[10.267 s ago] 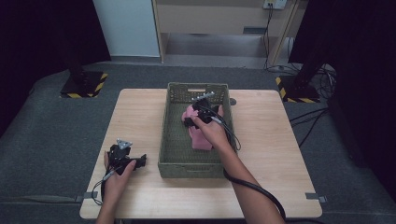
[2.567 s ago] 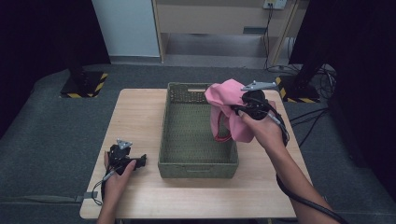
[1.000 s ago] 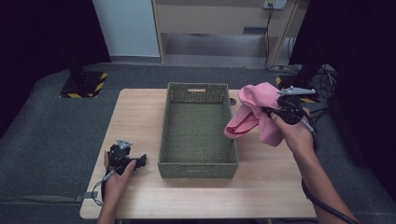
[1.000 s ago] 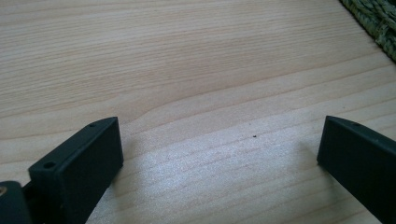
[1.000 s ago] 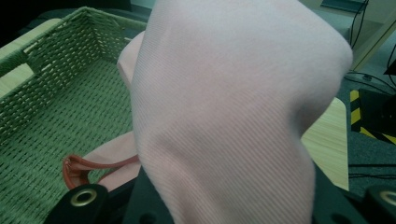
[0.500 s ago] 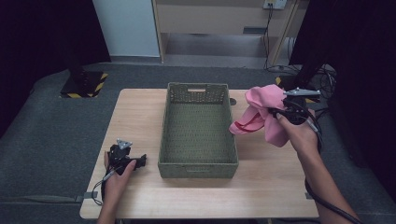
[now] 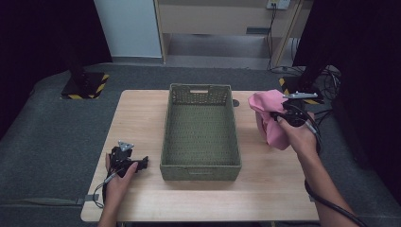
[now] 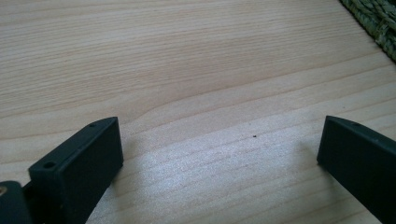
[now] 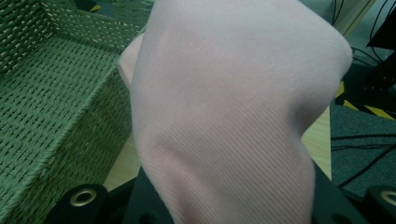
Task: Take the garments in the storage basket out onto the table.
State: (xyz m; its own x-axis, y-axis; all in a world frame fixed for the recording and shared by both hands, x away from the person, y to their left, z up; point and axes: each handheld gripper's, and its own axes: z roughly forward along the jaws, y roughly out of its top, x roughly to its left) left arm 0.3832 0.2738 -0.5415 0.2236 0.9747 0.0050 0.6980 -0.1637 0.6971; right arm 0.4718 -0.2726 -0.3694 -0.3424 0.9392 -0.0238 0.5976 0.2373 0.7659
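Observation:
A pink cloth [image 7: 268,117] hangs bunched over the right part of the table, to the right of the green woven basket [image 7: 200,163]. My right gripper [image 7: 286,115] is shut on it, held in the person's right hand. In the right gripper view the pink cloth [image 9: 224,107] drapes over the jaws and hides them, with the basket [image 9: 42,98] to its left. My left gripper [image 7: 127,161] rests at the table's front left, held in the left hand. In the left gripper view its jaws stand wide apart over bare wood, and the left gripper [image 8: 219,154] is open with nothing in it.
The wooden table [image 7: 142,113] carries the basket in its middle; the basket's inside is bare. A basket corner [image 8: 373,18] shows at the top right of the left gripper view. Black stands with yellow-striped bases [image 7: 85,87] and cables [image 7: 331,75] sit on the floor beyond.
My right gripper has lifted the pink cloth out of the basket and carried it right, beyond the basket's right wall, then lowered it a little. The left gripper has stayed still.

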